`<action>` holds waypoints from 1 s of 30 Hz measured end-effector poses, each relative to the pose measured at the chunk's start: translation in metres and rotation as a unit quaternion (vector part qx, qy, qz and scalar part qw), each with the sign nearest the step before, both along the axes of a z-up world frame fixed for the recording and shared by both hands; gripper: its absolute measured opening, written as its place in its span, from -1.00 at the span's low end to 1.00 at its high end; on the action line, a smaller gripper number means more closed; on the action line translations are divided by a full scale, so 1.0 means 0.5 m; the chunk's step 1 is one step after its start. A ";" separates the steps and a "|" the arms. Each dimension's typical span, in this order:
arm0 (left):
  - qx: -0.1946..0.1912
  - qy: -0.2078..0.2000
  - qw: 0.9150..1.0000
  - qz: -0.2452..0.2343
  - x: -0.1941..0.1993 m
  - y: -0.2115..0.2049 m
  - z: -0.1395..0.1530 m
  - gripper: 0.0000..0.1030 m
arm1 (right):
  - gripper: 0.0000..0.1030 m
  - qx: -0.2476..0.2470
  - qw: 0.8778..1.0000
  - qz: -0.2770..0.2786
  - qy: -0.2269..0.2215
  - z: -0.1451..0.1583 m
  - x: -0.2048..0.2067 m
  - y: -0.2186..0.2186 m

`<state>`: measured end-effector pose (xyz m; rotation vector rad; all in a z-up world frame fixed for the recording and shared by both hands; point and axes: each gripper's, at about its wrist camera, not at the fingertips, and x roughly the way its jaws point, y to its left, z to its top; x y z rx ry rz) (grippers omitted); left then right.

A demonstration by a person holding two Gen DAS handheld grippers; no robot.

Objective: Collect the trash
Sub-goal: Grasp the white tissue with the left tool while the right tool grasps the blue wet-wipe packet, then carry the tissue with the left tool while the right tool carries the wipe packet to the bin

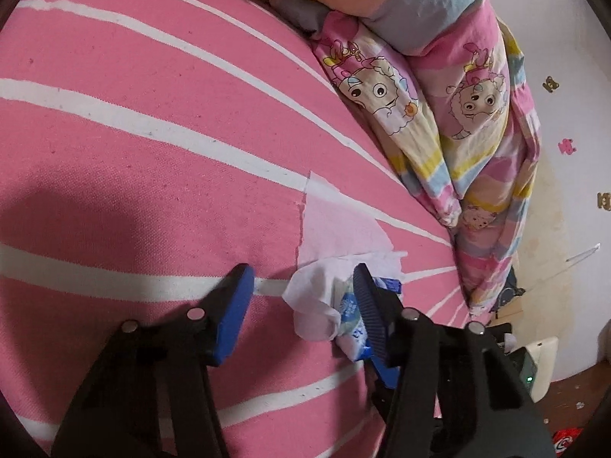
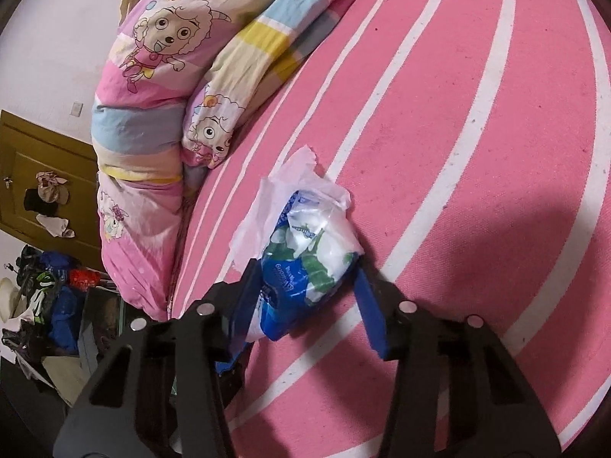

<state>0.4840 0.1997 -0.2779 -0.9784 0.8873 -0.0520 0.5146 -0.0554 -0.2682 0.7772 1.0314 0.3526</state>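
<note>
Lying on pink striped bed (image 2: 458,114): blue-white wrapper (image 2: 301,263) between spread right tongs (image 2: 305,286), not clamped; left tongs (image 1: 301,297) released beside tissue (image 1: 317,297).

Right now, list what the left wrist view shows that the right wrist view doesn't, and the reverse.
Left wrist only: small stickers on the white wall and the loose tissue spread flat.
Right wrist only: a brown door and piled clothes on the floor.
Both: the pink striped sheet, the cartoon quilt and the blue-and-white tissue pack, which sits between the open right claw's fingers.
</note>
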 end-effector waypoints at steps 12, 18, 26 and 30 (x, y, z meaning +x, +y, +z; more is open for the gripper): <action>-0.115 0.006 0.993 -0.033 0.006 -0.017 -0.065 -0.94 | -0.61 -0.017 1.000 0.013 -0.002 -0.011 -0.007 -0.003; -0.146 -0.020 0.989 -0.013 -0.031 -0.024 -0.066 -0.99 | -0.65 -0.019 1.000 0.021 -0.002 -0.002 -0.032 -0.027; -0.179 -0.004 0.983 -0.026 -0.116 -0.048 -0.063 -0.99 | -0.66 0.010 1.000 0.008 0.018 0.018 -0.123 -0.089; -0.174 -0.002 0.984 -0.044 -0.188 -0.085 -0.048 -0.99 | -0.66 0.014 1.000 0.009 0.017 0.054 -0.210 -0.128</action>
